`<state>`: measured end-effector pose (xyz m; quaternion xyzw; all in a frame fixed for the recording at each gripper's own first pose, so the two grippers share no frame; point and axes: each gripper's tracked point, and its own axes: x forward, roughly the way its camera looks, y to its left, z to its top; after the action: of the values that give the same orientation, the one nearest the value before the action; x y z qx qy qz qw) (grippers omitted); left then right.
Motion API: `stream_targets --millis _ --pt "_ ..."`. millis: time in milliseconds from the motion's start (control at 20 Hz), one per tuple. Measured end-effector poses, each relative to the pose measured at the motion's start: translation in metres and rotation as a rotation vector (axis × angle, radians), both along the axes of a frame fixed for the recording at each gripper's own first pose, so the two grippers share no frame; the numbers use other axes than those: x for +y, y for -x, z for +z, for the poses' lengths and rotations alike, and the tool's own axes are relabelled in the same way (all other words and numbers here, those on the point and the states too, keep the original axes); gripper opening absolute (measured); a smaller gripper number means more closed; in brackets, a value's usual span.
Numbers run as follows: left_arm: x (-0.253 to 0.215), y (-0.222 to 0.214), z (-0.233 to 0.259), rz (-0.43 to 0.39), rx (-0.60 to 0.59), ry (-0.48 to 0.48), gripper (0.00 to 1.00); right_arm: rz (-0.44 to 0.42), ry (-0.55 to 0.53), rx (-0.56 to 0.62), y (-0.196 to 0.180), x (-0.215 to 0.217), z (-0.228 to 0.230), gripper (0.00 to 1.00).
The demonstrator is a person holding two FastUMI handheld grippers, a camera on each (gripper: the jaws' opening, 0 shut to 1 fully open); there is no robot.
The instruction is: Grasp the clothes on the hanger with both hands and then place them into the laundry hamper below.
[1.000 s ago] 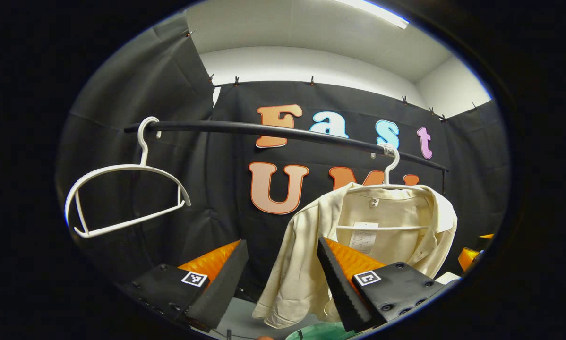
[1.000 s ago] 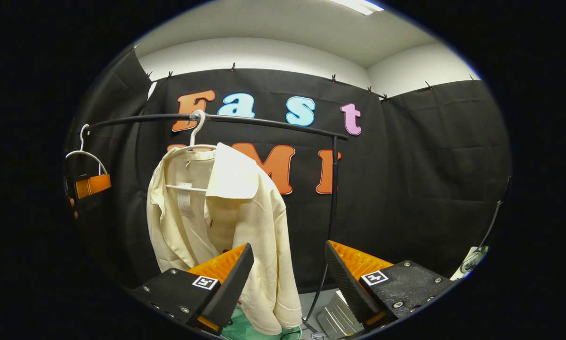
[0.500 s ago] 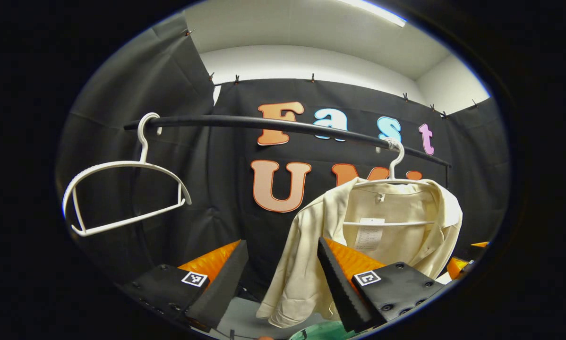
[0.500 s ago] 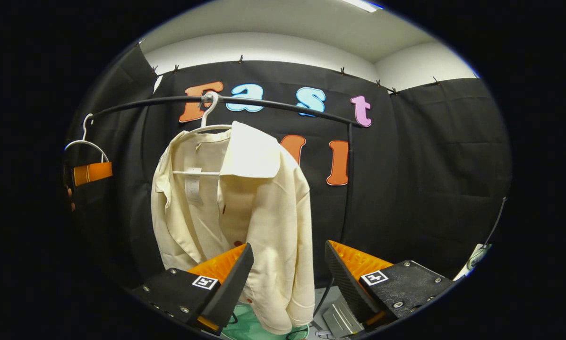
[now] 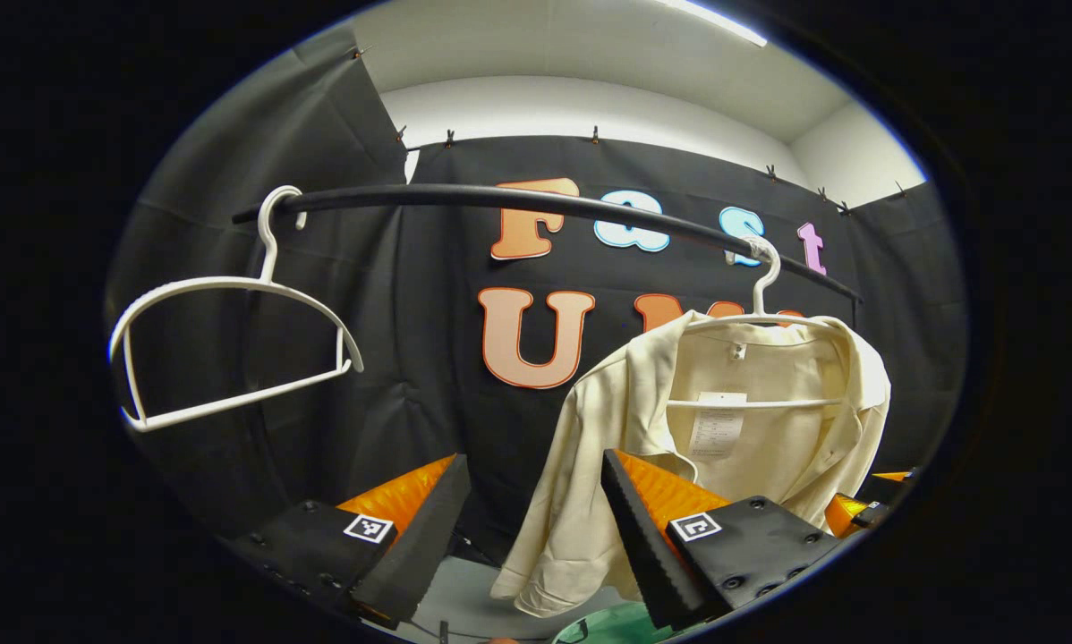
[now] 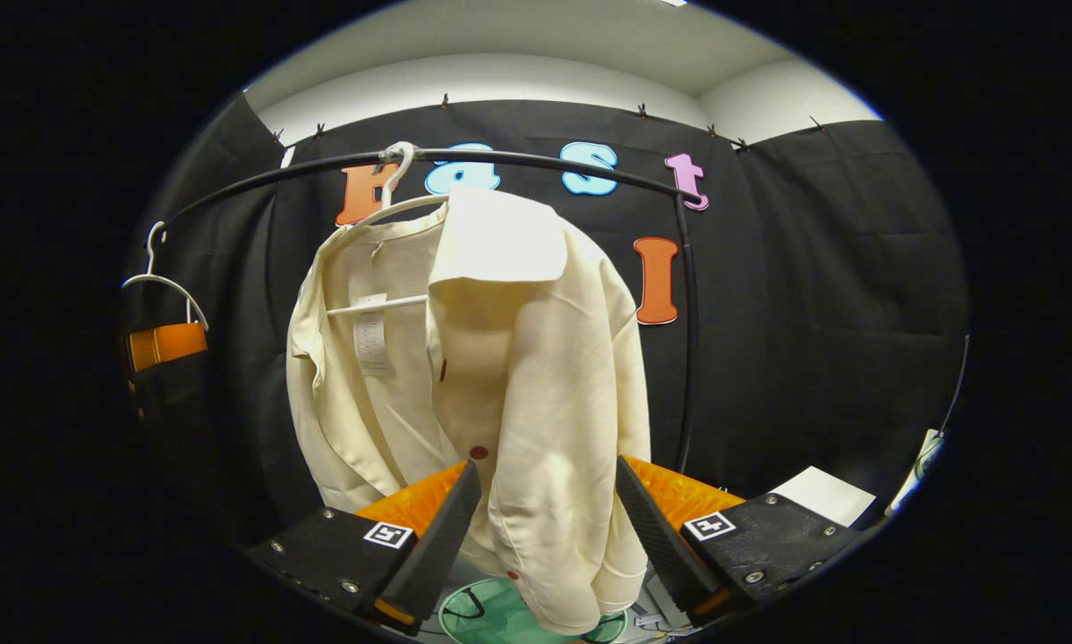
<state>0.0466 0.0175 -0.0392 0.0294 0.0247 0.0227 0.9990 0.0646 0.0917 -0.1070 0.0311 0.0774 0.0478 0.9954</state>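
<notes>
One cream shirt (image 6: 500, 376) hangs unbuttoned on a white hanger (image 6: 393, 183); a second hanger (image 5: 223, 349) is bare. Both grippers (image 5: 531, 537) (image 6: 545, 537) gape, released.

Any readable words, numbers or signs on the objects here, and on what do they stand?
Label inside the cream shirt: printed lines, too small to read.
Square markers on the left claw and right claw: black-and-white patterns, no words.
</notes>
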Motion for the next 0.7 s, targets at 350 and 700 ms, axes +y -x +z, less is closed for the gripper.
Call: stream_targets --millis 350,700 --pt "0.001 -0.01 -0.014 -0.021 0.032 0.03 1.0 -0.031 0.017 0.014 -0.038 0.013 -0.012 0.94" --pt "-0.033 -0.025 -0.016 -0.125 0.027 0.028 0.93 -0.054 -0.026 0.017 -0.07 0.012 -0.013 0.83"
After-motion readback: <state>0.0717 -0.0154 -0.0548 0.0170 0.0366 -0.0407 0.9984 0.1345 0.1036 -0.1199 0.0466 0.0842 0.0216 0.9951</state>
